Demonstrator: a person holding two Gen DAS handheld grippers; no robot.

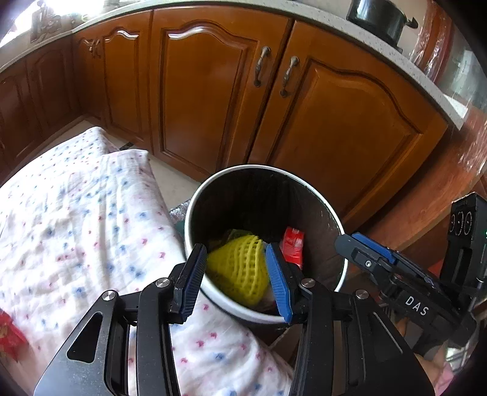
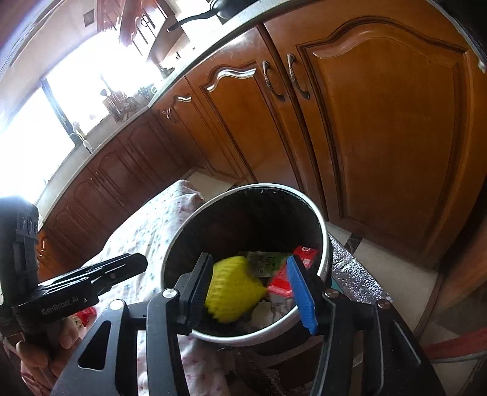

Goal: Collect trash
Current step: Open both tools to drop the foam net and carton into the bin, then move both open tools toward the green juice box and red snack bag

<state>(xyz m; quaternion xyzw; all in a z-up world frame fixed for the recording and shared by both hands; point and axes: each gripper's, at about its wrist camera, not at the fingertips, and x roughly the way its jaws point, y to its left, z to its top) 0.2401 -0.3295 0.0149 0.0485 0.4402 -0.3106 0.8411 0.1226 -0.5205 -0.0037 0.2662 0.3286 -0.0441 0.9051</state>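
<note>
1. Hovering over the near rim of the bin (image 1: 336, 227), the left gripper (image 1: 236, 281) has its blue-padded jaws parted with nothing pinched between them; the yellow foam net (image 1: 236, 272) shows in the gap, but it lies down inside the bin and the pads do not press on it.
2. From its own camera, the right gripper (image 2: 254, 289) also stands over the bin's near rim with jaws apart and empty; the same net appears blurred between its fingers, below them in the bin.
3. From the left wrist, the right gripper shows to the right of the bin, its tip just beside the rim. From the right wrist, the left gripper sits to the left of the bin, with fingers of a hand (image 2: 64, 338) wrapped round its handle.
4. Inside the bin, which is dark-walled with a pale rim, the net lies nearest. Beyond it lie a red wrapper (image 1: 292, 248) against the right-hand wall and a green printed packet (image 2: 268, 262) beside that. Some pale crumpled scraps (image 2: 269, 313) lie under the net.
5. Left of the bin, touching its side, lies a white cloth (image 1: 91, 213) dotted blue and pink; a red packet (image 1: 9, 335) rests at its far left edge.
6. Beyond the bin stand brown wooden cabinet doors (image 1: 213, 106) with metal handles, and a black pot (image 1: 377, 16) sits on the counter above.
</note>
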